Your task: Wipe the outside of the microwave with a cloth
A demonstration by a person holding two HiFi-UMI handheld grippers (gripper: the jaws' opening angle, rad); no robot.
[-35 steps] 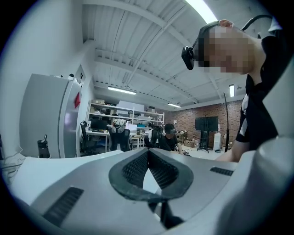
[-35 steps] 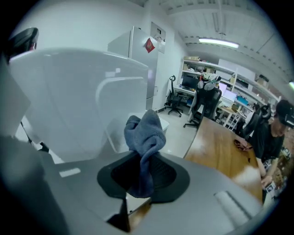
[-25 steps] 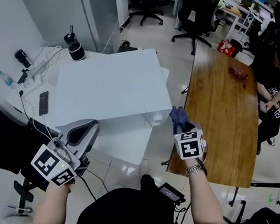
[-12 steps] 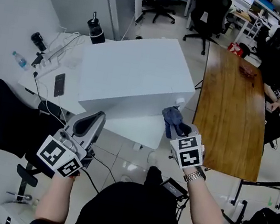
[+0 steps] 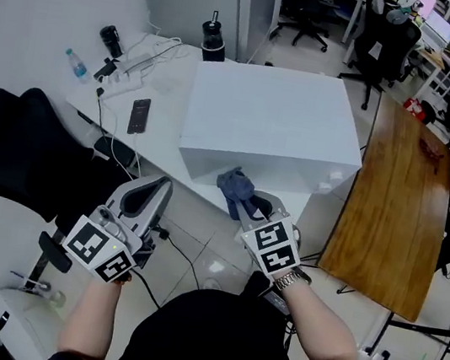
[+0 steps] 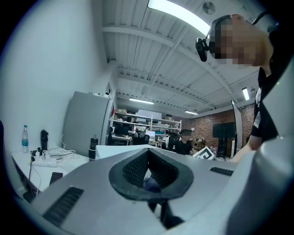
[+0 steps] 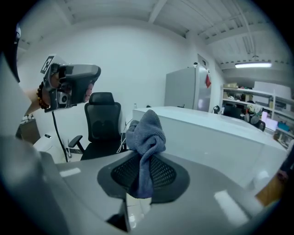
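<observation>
1. Right hand-held gripper (image 5: 242, 208) clamps a bunched blue-grey cloth (image 5: 234, 187). The left hand-held gripper (image 5: 155, 189) is closed on nothing, off to the side.
2. The cloth hangs near the front face of the white box (image 5: 270, 114) on the table (image 5: 160, 134), presumably the microwave. I see no contact, so the wiping seems all ahead.
3. A second ago the cloth was at the box's right corner by the wooden table (image 5: 392, 203); now it sits further left.
</observation>
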